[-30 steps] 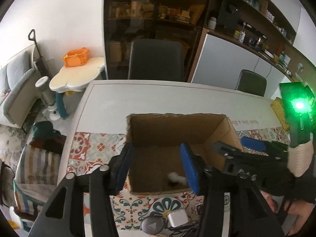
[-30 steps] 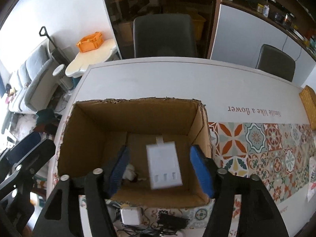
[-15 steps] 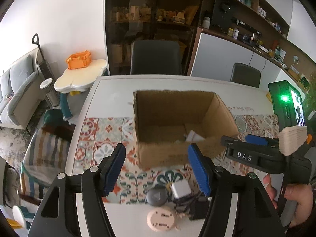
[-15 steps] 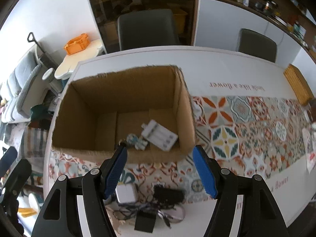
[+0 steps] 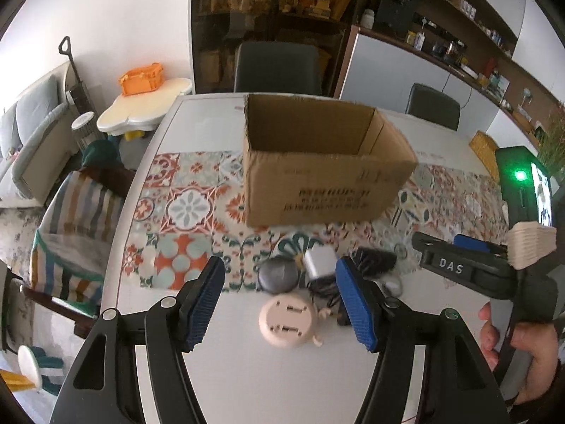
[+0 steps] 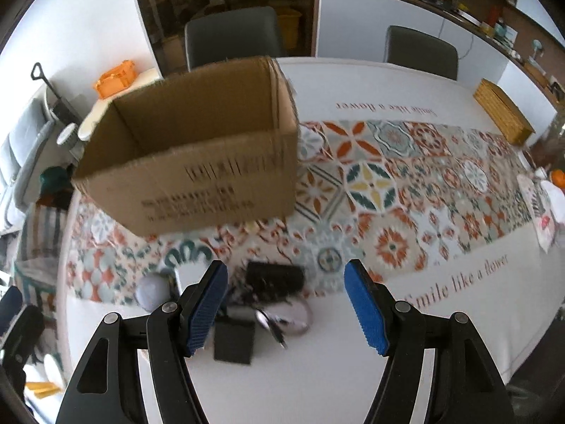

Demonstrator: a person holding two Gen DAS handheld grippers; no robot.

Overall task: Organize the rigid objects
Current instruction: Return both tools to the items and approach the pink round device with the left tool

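Both grippers pulled back from cardboard box (image 5: 317, 162); left gripper (image 5: 280, 298) and right gripper (image 6: 286, 305) spread wide, holding nothing. Round beige adapter (image 5: 287, 321), white charger (image 5: 319, 261) (cables tangled) lie near the box.

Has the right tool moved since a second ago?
Yes. The right tool has pulled back from over the cardboard box toward the table's near edge; its open fingers now frame the chargers.
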